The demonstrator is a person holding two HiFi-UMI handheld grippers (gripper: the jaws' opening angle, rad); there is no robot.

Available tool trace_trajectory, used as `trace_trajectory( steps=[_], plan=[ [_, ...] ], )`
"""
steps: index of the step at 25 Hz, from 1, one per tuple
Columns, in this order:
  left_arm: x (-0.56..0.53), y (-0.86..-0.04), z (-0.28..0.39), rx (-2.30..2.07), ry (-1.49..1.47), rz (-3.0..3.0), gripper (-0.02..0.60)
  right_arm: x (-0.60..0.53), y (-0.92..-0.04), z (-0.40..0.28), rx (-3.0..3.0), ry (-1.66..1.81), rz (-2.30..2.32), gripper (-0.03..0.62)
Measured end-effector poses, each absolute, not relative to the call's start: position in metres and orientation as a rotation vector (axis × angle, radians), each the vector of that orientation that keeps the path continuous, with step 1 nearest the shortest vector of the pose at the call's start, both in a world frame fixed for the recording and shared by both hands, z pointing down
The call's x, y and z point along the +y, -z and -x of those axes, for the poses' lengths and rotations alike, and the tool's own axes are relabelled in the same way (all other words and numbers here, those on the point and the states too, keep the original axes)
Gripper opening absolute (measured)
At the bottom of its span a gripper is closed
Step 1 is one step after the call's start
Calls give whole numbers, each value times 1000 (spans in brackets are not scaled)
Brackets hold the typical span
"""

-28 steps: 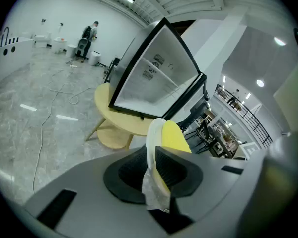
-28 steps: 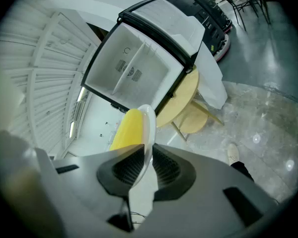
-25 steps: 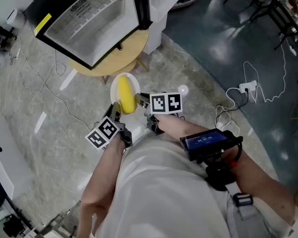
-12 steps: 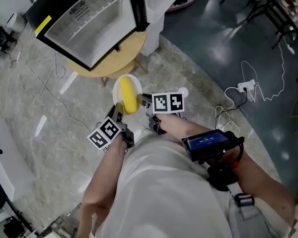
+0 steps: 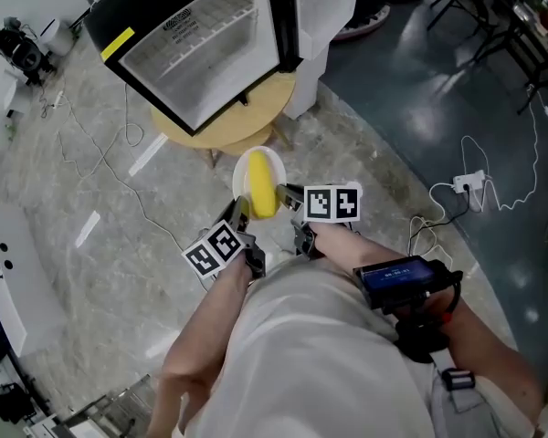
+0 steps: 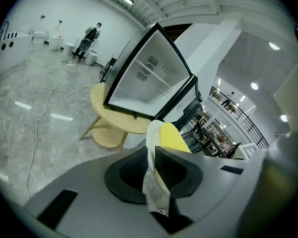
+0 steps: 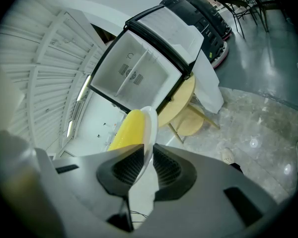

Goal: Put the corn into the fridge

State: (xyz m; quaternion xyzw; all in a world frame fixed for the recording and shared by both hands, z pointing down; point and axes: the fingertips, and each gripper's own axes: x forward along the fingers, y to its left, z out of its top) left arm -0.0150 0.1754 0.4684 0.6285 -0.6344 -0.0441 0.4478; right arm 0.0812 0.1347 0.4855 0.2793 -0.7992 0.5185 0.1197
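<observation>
A yellow corn cob (image 5: 260, 184) lies on a small white plate (image 5: 276, 165), carried above the floor in the head view. My left gripper (image 5: 239, 215) is shut on the plate's left rim and my right gripper (image 5: 289, 195) is shut on its right rim. The left gripper view has the plate's edge (image 6: 152, 143) pinched between the dark pads, with the corn (image 6: 173, 137) behind it. From the right gripper, the plate (image 7: 149, 130) and the corn (image 7: 127, 128) look the same. The black mini fridge (image 5: 201, 35) stands ahead on a round wooden table (image 5: 237, 117), its door open and its white shelves bare.
The fridge door (image 5: 324, 7) hangs open to the right. Cables (image 5: 119, 158) trail over the marble floor on the left, and a white power strip with cord (image 5: 470, 182) lies on the dark floor to the right. A person (image 6: 92, 33) stands far off.
In the head view the fridge, the table and the floor have all slid right and down, and the plate with the corn and both grippers sits a little further right and lower.
</observation>
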Motion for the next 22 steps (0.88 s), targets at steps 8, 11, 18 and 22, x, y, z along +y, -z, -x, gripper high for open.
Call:
trace_trajectory(
  steps=[8,11,18,22],
  plan=[
    [175,-467,18,-1579,119,-1549,49,134,-481,-80,-2349,-1494,-814,38],
    [176,-467,18,-1581,128,-1544,49,134,-479,-79,-2354,-1488,-810,38],
    [166,-465,23,-1578,135,-1547,49,124,-479,-75,-2358,-1485,-818,38],
    [162,-465,21,-1578,137,-1549,49,120,-478,-76,-2365,-1475,-808,38]
  ],
)
